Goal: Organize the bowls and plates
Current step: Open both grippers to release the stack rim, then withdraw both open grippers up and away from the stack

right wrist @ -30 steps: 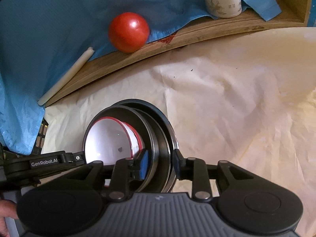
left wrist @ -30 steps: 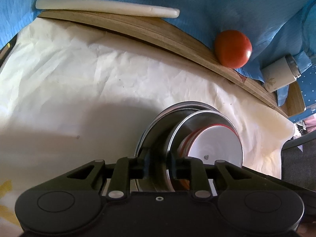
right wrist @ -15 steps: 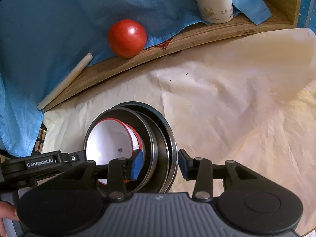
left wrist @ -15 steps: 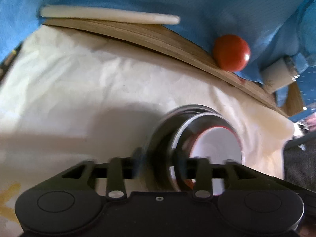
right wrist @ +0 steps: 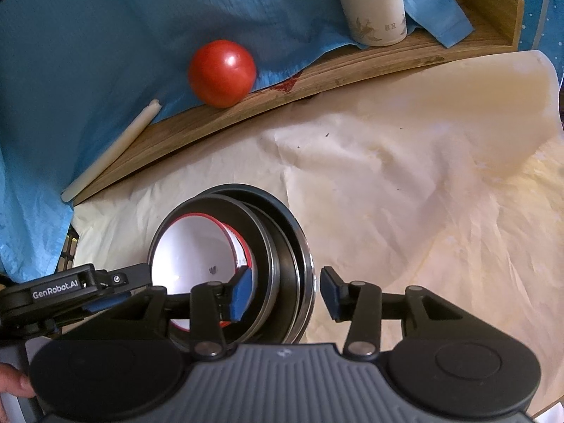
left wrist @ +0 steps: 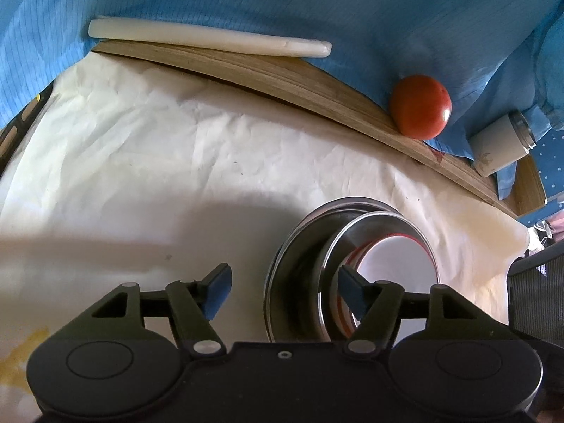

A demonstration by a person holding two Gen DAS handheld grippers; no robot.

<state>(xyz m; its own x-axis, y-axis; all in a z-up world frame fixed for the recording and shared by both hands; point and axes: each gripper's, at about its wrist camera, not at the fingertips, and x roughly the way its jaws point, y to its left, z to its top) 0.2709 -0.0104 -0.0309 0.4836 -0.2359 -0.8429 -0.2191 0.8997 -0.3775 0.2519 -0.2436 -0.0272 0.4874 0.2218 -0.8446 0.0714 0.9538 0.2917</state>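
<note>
- Crinkly cream paper (left wrist: 148,162) covers the table, with a wooden board (right wrist: 246,116) along the back and a blue cloth (left wrist: 317,7) draped behind it.
- On the board: a red tomato (right wrist: 222,72), a long white candle-looking stick (left wrist: 208,38) and a white cup (right wrist: 373,7) with a small print on it.
- The stack of dishes (right wrist: 246,264) sits on the paper near the front: a white bowl with a red rim (left wrist: 398,264) nested inside a couple of steel bowls (left wrist: 303,253).
- Left gripper (left wrist: 283,290) is spread wide, holding nothing. One finger sits out on the paper, the other inside the stack's rim.
- Right gripper (right wrist: 285,292) is also open and empty, its fingers straddling the edge of the steel bowls without clamping.
- The left gripper's arm pokes into the right wrist view, down at the lower left.
</note>
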